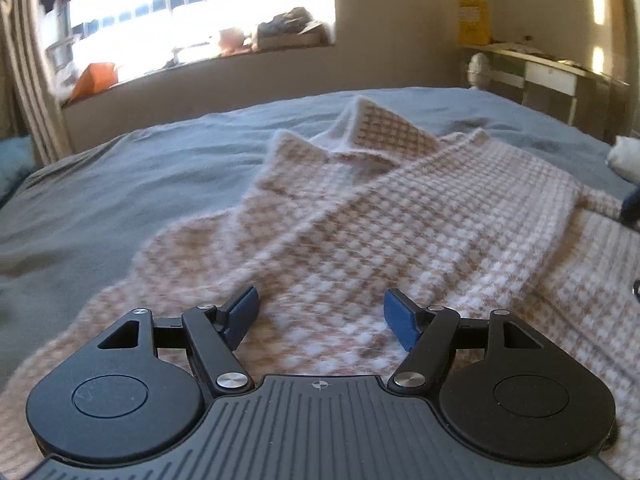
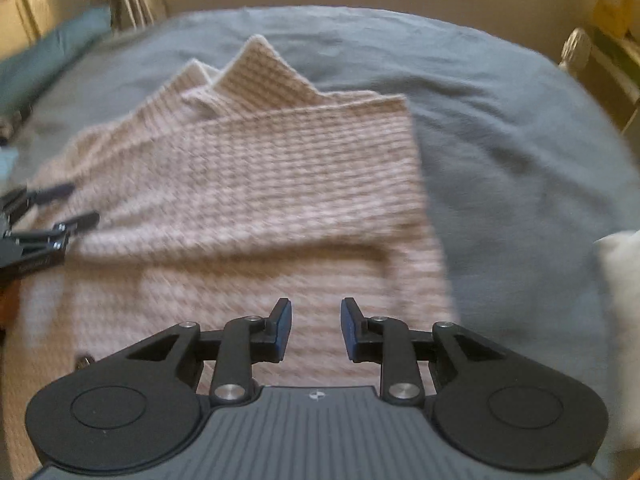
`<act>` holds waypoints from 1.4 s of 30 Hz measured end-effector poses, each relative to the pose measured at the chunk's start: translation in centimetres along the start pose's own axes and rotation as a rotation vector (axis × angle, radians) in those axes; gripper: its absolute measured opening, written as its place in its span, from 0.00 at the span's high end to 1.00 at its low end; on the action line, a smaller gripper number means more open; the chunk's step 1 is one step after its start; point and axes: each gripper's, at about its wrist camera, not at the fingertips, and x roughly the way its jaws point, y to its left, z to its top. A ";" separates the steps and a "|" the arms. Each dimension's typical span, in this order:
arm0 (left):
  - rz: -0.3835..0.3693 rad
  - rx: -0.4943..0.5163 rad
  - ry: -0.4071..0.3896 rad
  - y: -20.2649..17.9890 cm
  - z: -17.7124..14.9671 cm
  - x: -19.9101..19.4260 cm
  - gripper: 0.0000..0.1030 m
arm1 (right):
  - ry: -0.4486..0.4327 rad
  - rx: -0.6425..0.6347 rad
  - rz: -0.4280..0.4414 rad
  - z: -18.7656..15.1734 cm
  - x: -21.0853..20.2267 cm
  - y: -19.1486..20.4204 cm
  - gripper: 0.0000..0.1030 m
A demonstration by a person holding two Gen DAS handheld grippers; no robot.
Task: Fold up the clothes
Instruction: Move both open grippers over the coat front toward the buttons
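A pink-and-white checked knit garment lies spread on the grey-blue bed, with a sleeve folded across its body and the collar pointing toward the far side. My left gripper hovers open just above the near part of the knit, nothing between its blue pads. In the right wrist view the same garment fills the middle, and my right gripper stands open over its near edge, holding nothing. The left gripper shows at the left edge of that view, open, at the garment's side.
A window sill with clutter runs behind the bed, curtains at the left. A desk stands at the far right. Something white lies on the bed's right side. Bare bedsheet surrounds the garment to the right.
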 end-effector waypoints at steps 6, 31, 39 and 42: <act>0.093 0.157 0.044 -2.3 0.7 -4.1 0.32 | -0.170 0.068 0.078 -0.2 1.5 2.7 0.73; 0.165 0.082 0.063 -5.9 -3.9 -3.3 0.29 | -0.167 -0.064 -0.028 -0.9 3.6 8.7 0.60; 0.135 -0.091 0.070 -4.6 -2.3 -5.8 0.29 | -0.099 -0.003 0.010 -4.0 -1.7 8.0 0.60; 0.118 -0.127 0.085 -4.6 -1.9 -6.5 0.29 | -0.074 -0.021 0.016 -5.2 -2.3 8.3 0.58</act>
